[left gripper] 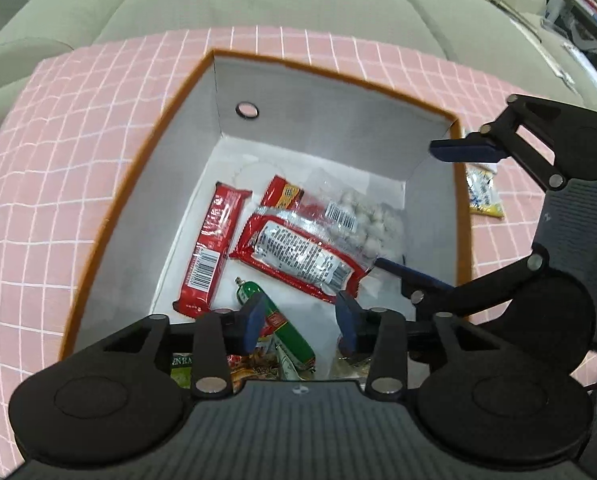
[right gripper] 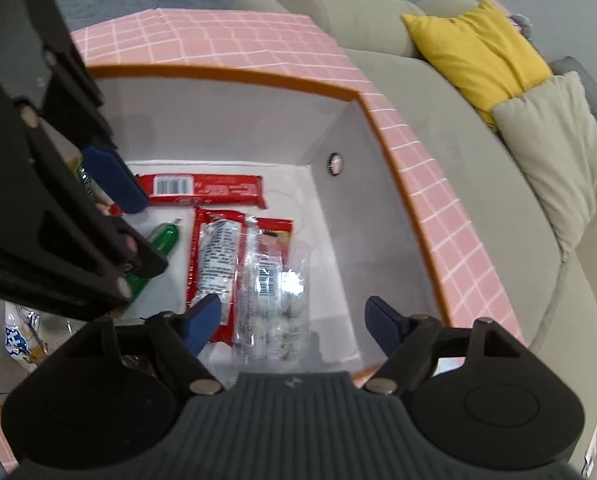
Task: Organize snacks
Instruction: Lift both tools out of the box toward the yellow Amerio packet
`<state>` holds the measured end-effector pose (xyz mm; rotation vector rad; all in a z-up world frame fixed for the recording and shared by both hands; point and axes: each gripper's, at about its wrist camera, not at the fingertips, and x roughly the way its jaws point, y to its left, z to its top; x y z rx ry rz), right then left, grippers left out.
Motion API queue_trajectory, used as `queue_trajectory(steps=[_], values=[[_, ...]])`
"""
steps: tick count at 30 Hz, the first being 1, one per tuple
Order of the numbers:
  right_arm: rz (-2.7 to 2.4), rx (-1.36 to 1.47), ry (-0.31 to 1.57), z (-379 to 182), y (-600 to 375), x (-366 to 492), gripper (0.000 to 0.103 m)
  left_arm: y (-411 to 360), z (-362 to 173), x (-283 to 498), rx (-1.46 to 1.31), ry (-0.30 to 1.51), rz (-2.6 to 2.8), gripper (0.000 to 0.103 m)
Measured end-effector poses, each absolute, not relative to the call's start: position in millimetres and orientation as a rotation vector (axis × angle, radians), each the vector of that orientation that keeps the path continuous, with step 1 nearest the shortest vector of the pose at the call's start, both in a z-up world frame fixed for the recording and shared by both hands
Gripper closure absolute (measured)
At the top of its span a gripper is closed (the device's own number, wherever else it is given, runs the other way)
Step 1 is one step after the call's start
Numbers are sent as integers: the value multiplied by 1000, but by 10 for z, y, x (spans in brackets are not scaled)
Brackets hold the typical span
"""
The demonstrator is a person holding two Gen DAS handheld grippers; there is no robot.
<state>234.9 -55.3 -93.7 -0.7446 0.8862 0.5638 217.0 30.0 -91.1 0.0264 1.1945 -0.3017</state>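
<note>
An orange-rimmed box [left gripper: 138, 184] with white walls stands on a pink checked cloth [left gripper: 58, 160]. Inside lie a long red bar [left gripper: 208, 248], a red packet with a white label [left gripper: 298, 256], a clear bag of white balls [left gripper: 362, 220], a red-and-yellow packet [left gripper: 282, 192] and a green sausage stick [left gripper: 286, 324]. My left gripper [left gripper: 300, 322] hangs open over the box's near end, the green stick lying below its gap, untouched. My right gripper [right gripper: 294, 322] is open above the clear bag [right gripper: 274, 280], pads apart from it. Its fingers [left gripper: 466, 150] reach in from the right.
A yellow-and-blue packet [left gripper: 484, 192] lies on the cloth outside the box's right wall. More packets [left gripper: 254, 364] sit partly hidden under my left gripper. A grey-green sofa [left gripper: 258, 4] with a yellow cushion [right gripper: 478, 52] surrounds the far side.
</note>
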Motion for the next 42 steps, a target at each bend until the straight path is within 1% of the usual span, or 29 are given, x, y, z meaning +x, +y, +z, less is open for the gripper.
queue_trajectory(steps=[4, 10, 19, 21, 28, 36, 42], values=[[529, -675, 875, -738, -697, 2314, 22, 311, -718, 2065, 8, 1142, -291, 52], [472, -531, 809, -426, -951, 2166, 20, 316, -443, 1912, -39, 1045, -204, 52], [370, -338, 700, -92, -1326, 1752, 11, 169, -134, 1574, -69, 908, -183, 52], [351, -310, 682, -63, -1398, 1659, 11, 116, -72, 1468, -77, 883, -191, 52], [278, -209, 640, -102, -1708, 1325, 11, -164, -4, 1182, -86, 828, -207, 52], [174, -141, 616, -426, -2066, 915, 10, -473, -147, 929, -123, 781, -203, 48], [118, -115, 638, -664, -2295, 709, 10, -726, -374, 877, -128, 827, -264, 48]])
